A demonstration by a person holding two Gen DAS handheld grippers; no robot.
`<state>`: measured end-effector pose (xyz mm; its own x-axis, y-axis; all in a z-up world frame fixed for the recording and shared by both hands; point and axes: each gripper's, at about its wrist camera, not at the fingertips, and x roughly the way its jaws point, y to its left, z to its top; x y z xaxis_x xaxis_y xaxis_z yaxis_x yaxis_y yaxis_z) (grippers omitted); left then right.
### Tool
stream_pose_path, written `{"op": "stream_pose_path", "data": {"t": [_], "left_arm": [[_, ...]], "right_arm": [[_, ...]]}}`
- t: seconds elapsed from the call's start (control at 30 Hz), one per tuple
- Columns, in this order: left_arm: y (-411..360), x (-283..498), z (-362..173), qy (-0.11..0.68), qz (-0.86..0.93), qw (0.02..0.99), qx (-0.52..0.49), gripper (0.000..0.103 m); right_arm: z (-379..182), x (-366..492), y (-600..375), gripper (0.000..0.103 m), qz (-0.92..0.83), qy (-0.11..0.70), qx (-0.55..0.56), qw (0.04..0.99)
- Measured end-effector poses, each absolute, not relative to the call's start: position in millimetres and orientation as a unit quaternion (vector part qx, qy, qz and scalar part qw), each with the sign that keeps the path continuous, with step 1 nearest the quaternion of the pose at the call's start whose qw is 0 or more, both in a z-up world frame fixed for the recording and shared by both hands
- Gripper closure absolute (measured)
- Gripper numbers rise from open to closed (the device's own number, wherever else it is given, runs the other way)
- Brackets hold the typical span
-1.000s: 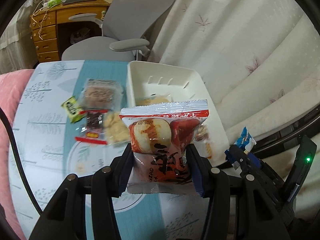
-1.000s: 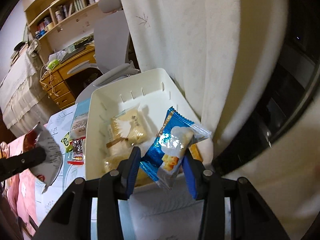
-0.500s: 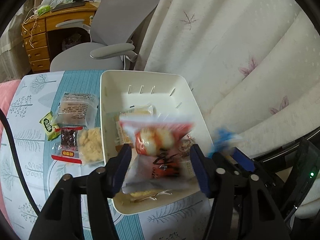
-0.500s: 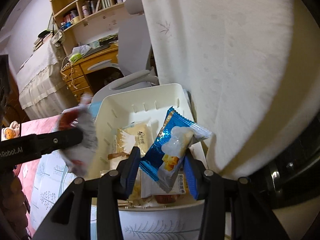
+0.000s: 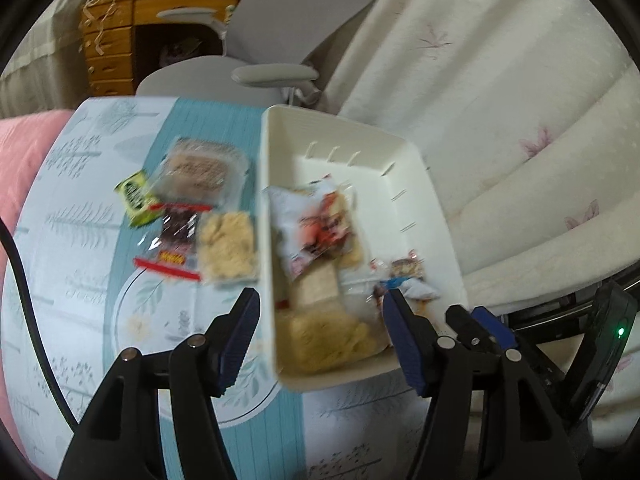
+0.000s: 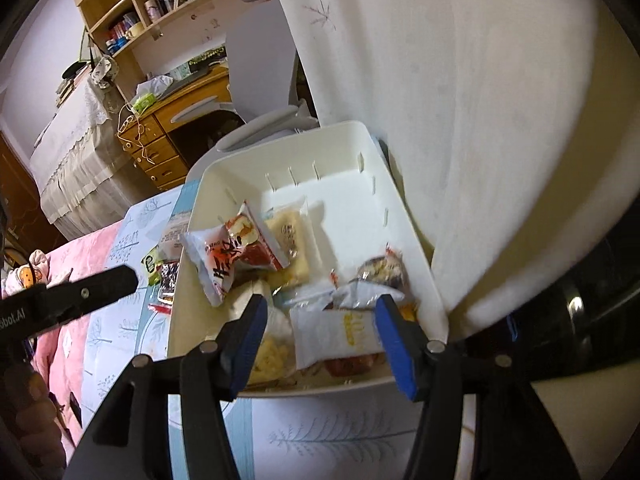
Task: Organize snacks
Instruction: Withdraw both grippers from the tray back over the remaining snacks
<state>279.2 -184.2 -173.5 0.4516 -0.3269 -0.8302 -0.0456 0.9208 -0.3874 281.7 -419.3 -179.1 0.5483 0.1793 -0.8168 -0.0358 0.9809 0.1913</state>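
A white bin point(image 5: 404, 184) point(image 6: 360, 148) stands on the table and holds several snack packets. The red-and-white packet point(image 5: 316, 224) point(image 6: 236, 256) lies on the pile at the bin's left side. The blue packet point(image 5: 404, 284) point(image 6: 360, 292) lies near the bin's front right corner. My left gripper point(image 5: 324, 332) is open and empty above the bin's near edge. My right gripper point(image 6: 320, 336) is open and empty over the bin's front. Several snacks lie on the table left of the bin: a clear pack point(image 5: 200, 172), a green pack point(image 5: 134, 196), a dark red pack point(image 5: 176, 236), a beige pack point(image 5: 228, 248).
The table has a light blue patterned cloth point(image 5: 80, 280). A white curtain point(image 5: 500, 100) hangs close behind and right of the bin. A grey office chair point(image 5: 248, 60) and a wooden desk point(image 5: 116, 32) stand beyond the table. A pink cushion point(image 5: 20, 152) lies at the left.
Both grippers opened. The red-and-white packet dropped from the left gripper into the bin, and the blue packet dropped from the right gripper into the bin.
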Motion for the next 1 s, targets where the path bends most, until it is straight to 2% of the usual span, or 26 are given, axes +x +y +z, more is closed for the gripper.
{"op": "stream_pose_path", "data": {"t": [0.53, 1.0], "left_arm": [[-80.9, 209.2, -191.6, 0.541, -0.071, 0.814, -0.199, 0.040], [5.7, 204.9, -184.1, 0.563, -0.120, 0.807, -0.133, 0.039]], "right_arm": [[-189.2, 236.5, -361.6, 0.046, 0.051, 0.514, 0.098, 0.850], [-188.0, 188.4, -280.5, 0.046, -0.009, 0.507, 0.148, 0.849]]}}
